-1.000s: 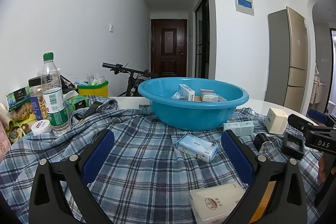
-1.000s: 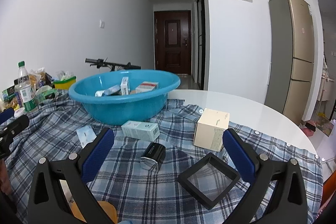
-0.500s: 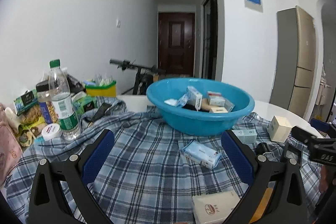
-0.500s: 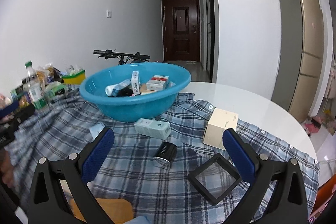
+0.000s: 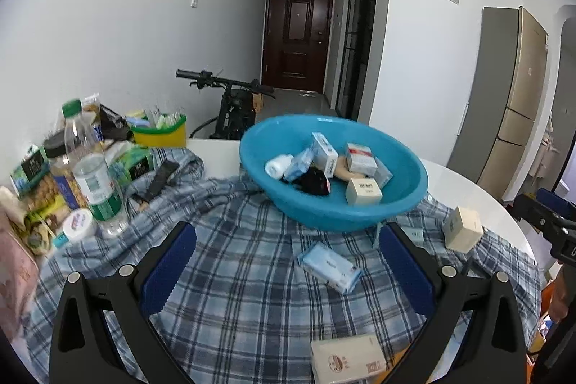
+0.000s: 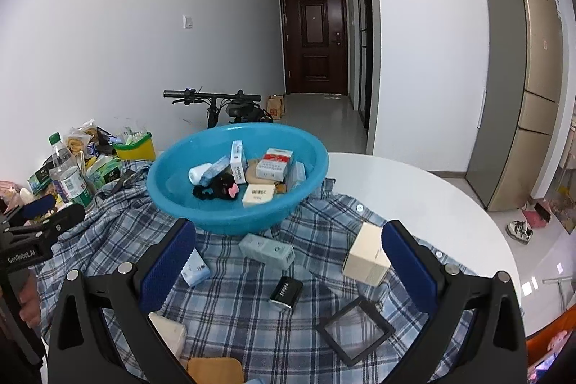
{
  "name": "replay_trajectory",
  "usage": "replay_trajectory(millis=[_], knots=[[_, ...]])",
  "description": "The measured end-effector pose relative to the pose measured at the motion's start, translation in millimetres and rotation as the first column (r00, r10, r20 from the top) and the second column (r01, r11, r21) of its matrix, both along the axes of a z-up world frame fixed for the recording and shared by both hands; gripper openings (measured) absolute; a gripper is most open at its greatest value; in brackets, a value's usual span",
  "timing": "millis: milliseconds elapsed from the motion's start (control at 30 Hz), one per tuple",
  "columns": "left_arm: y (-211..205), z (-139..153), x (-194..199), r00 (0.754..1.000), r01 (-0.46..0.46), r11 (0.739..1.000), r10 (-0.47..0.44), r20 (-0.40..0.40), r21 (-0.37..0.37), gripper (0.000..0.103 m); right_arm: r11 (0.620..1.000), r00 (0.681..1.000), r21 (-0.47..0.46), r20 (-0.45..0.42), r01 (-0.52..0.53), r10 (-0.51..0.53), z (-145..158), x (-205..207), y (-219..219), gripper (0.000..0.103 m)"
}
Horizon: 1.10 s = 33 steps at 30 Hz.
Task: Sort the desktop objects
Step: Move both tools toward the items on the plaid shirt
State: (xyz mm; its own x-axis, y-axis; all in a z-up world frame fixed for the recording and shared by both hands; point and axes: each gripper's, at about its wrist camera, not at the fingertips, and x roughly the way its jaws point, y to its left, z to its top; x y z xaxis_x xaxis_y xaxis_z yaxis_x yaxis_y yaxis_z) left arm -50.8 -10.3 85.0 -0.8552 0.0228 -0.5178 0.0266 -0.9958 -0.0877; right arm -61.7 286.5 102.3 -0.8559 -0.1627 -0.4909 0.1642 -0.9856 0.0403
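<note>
A blue basin (image 5: 403, 204) (image 6: 172, 200) holding several small boxes stands on a blue plaid cloth (image 5: 244, 283) (image 6: 244, 305). My left gripper (image 5: 286, 270) is open and empty above the cloth, near a blue tissue pack (image 5: 329, 267) and a white tissue pack (image 5: 347, 362). My right gripper (image 6: 288, 270) is open and empty above a pale green box (image 6: 266, 249), a small black case (image 6: 286, 290), a cream box (image 6: 367, 256) and a black square frame (image 6: 354, 330).
A water bottle (image 5: 95, 175), snack bags (image 5: 36, 189), a white lid (image 5: 77, 222) and a yellow bin (image 5: 162, 132) crowd the table's left side. A bicycle (image 5: 230, 103) stands behind. The white round table (image 6: 414, 189) edge curves at the right.
Both grippers have risen and tilted downward, so the inside of the basin now shows. Neither has taken hold of anything; the objects on the cloth lie as before.
</note>
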Motion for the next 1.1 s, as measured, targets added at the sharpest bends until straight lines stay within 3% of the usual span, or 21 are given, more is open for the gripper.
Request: replay_trajectory(millis=[167,500,1100], knots=[[2,23,-9,1.0,0.01,1.0,-0.01,0.022,0.003,0.103,1.0,1.0,0.009,-0.014,-0.011,0.011,21,-5,-8,0.103],[13,53,-4,0.999,0.028,0.999,-0.029,-0.036,-0.026,0.103,1.0,0.998,-0.009,-0.067,-0.013,0.013,46,-5,-15,0.103],[39,7,-10,0.987,0.099,0.994,-0.092,0.132,-0.053,0.103,1.0,0.999,-0.008,0.029,-0.021,0.021,13,-4,-11,0.103]])
